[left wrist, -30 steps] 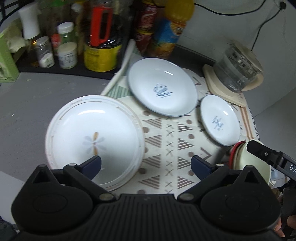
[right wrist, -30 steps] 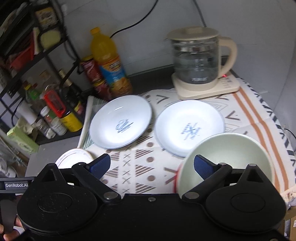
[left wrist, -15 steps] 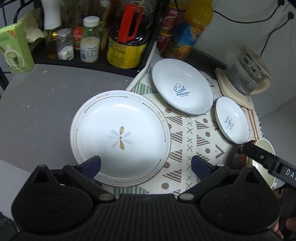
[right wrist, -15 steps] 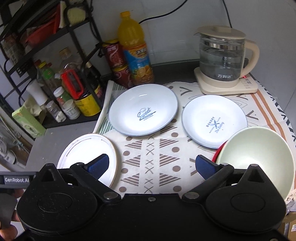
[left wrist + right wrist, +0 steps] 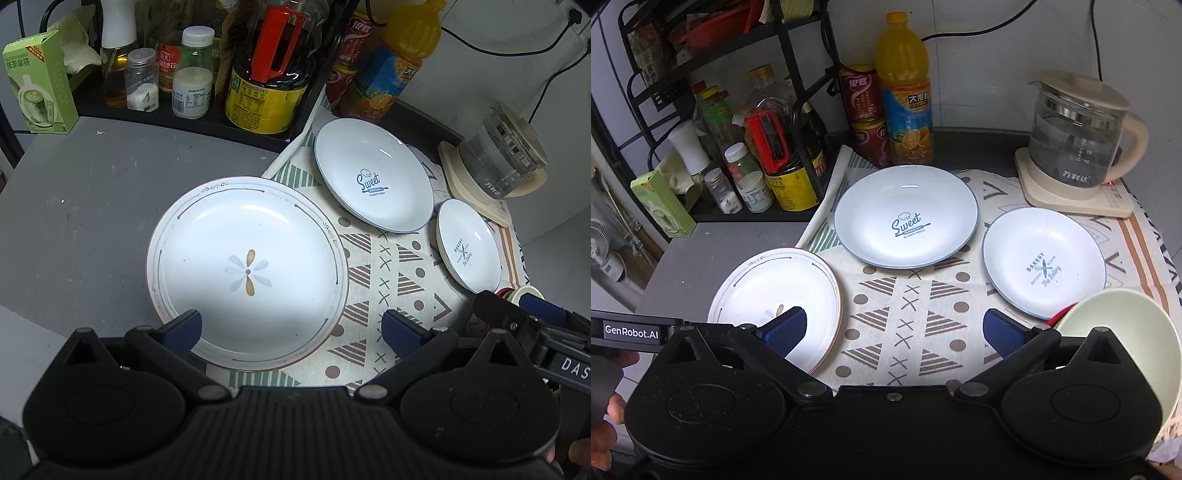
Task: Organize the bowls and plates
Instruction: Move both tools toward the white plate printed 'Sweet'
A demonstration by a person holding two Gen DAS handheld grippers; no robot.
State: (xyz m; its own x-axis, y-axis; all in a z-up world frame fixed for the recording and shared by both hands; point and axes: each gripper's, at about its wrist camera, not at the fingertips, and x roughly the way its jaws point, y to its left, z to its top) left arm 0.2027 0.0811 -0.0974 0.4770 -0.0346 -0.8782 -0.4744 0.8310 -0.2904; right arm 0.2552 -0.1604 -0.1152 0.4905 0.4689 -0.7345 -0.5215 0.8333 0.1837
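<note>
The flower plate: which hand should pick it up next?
Probably the left. The left hand-held gripper hangs open right over the flower plate's near rim, while the right hand-held gripper sits over the patterned cloth.

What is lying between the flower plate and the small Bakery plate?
Only bare patterned cloth, seen clearest in the right wrist view. The flower plate and the Bakery plate sit apart, with nothing between them.

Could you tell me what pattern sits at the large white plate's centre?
A pale blue and yellow flower, clearest in the left wrist view.
</note>
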